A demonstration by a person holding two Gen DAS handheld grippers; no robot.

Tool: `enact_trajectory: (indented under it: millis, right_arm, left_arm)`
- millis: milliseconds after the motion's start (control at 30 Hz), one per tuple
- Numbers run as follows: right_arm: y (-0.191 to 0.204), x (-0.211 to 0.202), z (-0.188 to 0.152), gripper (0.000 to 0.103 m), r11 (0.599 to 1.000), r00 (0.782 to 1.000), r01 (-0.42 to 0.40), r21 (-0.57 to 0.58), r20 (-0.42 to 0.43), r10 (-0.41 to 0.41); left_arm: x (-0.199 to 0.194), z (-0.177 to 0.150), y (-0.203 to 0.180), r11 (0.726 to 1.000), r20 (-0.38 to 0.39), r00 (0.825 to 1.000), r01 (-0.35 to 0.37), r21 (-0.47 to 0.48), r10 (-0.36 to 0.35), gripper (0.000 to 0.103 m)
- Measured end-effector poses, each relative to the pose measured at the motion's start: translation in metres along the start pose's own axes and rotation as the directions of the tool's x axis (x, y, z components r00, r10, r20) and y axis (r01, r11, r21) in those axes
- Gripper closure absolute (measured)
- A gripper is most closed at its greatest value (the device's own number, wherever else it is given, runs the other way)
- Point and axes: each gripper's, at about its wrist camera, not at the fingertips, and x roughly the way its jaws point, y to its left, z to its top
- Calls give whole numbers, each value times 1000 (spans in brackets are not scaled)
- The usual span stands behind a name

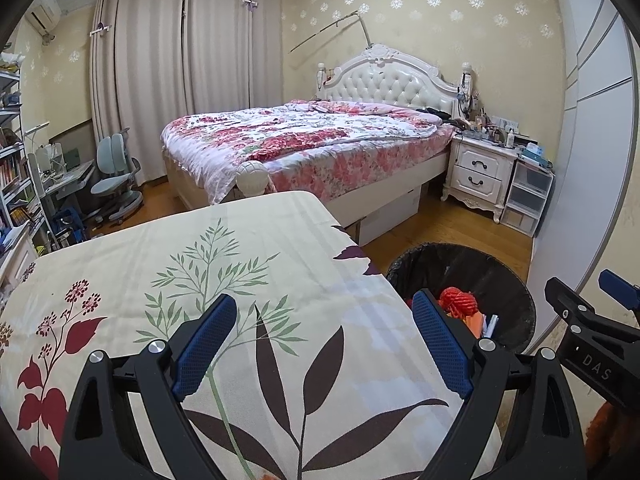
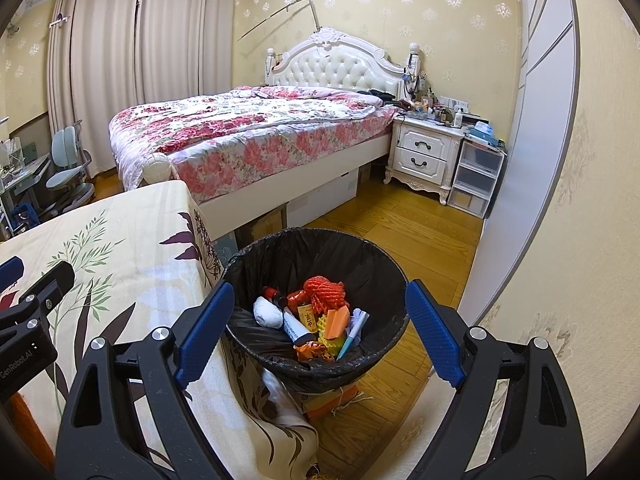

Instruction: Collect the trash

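Looking along the left gripper [image 1: 324, 340] first: its blue pads stand wide apart with nothing between them, hovering over the table [image 1: 132, 248] and its leaf-print cloth. Off to the right, past the table edge, sits the bin [image 1: 516, 280] on the floor, black liner inside, a red rope bundle [image 1: 460, 300] and bits of paper showing at its rim. The right gripper [image 1: 600, 304] pokes in at the far right of this view, beside the bin. Behind it all, the bed [image 1: 304, 140] with a floral quilt and a nightstand [image 1: 480, 168].

Over to the right wrist view: the right gripper [image 2: 320, 328] is spread wide too, empty, poised right above the bin [image 2: 280, 256]. Down inside lies the trash: the rope [image 2: 326, 292], a white wad [image 2: 266, 312], a small dark bottle [image 2: 276, 295], a white tube [image 2: 298, 328], an orange block [image 2: 336, 322], a blue pen [image 2: 350, 340]. The bin stands just beside the table corner [image 2: 176, 200]. At the left edge the left gripper [image 2: 28, 280] hangs over the cloth.
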Motion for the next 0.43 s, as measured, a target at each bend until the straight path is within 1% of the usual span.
enact_trajectory:
  millis: [133,267,433]
  right_arm:
    - [0,-1,1,18,1000,1000,-2,-2,-2,2]
    - [1,-3,2,18,1000,1000,-8,-2,-3,8]
    - [12,-4,3,18,999,999,-37,-21,-12,37]
  left_arm:
    - [-1,-1,2,1000,-2,1000,7,-8,-7,14]
    - [2,0,7,1000,-6,1000,-20,-8,20,14]
    - [10,-2,23,999,-49,998,-36,-17,35,14]
